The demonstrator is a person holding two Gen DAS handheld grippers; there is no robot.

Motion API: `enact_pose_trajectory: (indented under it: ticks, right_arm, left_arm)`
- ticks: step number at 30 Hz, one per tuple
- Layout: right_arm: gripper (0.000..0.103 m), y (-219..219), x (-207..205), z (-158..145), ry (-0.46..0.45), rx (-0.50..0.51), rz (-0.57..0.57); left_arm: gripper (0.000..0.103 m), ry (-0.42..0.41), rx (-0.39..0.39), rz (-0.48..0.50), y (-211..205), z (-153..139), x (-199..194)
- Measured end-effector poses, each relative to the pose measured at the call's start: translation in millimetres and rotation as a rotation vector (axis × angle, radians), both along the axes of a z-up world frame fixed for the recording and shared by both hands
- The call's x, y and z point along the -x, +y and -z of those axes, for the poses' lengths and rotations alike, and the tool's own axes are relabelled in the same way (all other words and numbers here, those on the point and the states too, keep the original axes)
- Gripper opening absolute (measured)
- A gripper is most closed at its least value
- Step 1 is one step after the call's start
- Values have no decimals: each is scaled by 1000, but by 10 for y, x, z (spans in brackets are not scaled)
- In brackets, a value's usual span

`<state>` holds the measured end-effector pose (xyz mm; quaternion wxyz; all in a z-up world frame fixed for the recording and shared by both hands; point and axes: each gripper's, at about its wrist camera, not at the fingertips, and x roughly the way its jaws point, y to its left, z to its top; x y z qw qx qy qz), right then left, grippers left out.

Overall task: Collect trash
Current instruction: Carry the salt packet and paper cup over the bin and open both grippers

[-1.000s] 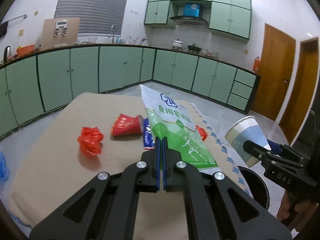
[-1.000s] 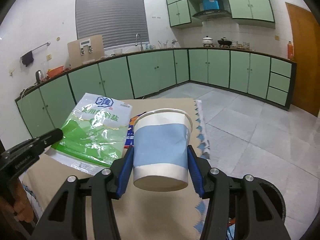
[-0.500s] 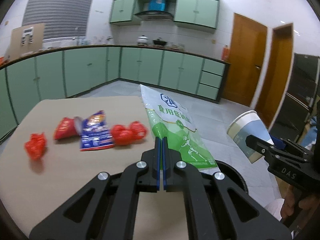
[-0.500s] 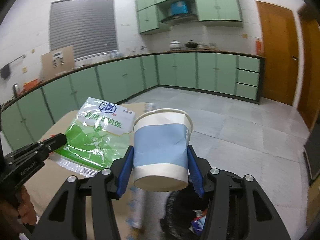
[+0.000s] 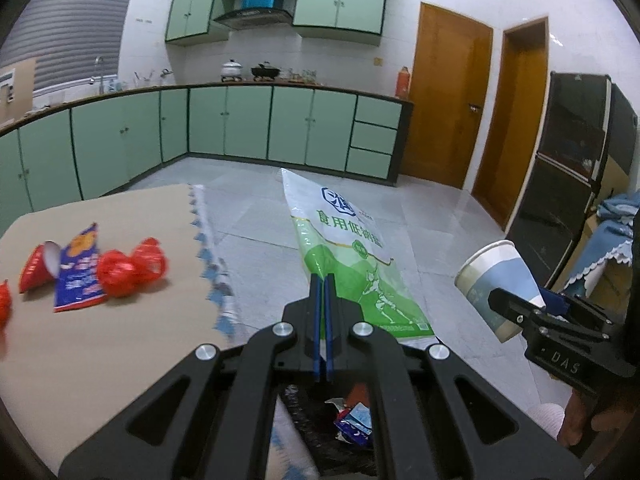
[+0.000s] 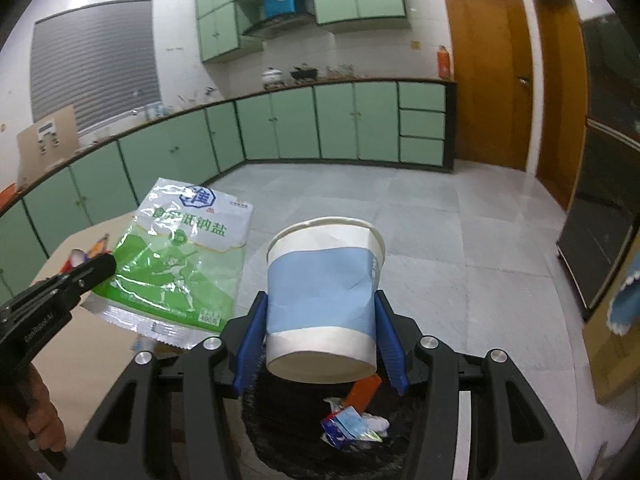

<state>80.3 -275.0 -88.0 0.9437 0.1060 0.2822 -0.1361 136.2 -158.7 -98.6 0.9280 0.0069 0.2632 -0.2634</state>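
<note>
While over the bin (image 6: 280,432), salt bag (image 5: 352,264) pinched, paper cup (image 6: 322,300) clamped, floor beyond.

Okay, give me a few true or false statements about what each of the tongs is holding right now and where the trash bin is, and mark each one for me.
1. The left tongs are shut on the green and white salt bag. True.
2. The right tongs are empty. False: they grip a blue and white paper cup by its sides.
3. The black trash bin sits below both sets of tongs and already holds some wrappers. True.
4. The paper cup is lying inside the bin. False: it is held above the bin, not yet dropped.
5. Red wrappers remain on the table. True.
6. The salt bag rests flat on the table. False: it hangs in the air, pinched at its lower edge.
</note>
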Motion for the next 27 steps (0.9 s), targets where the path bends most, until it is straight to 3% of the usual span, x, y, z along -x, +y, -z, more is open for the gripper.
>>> enact_pose_trajectory:
  ticks: [13,17,21,25,27]
  right_arm:
    - [52,-369,-225,501,105,-57,50]
    - [59,-431,-295,540,120,-55,58]
    - [66,-480,-318,587,134,-63,72]
    - [71,-542,-295,592,129,-63,95]
    - [79,-552,-272,558,111,-64,107]
  left_arm:
    - [1,79,-94,43,-502,466,-302]
    - [3,101,-107,59,-573,519,-373]
    - [8,123,-110,76,-632,526,-480]
    - [24,132,-100,75,-648,514,-509]
    - [27,132,-86,67,-593,486,-506]
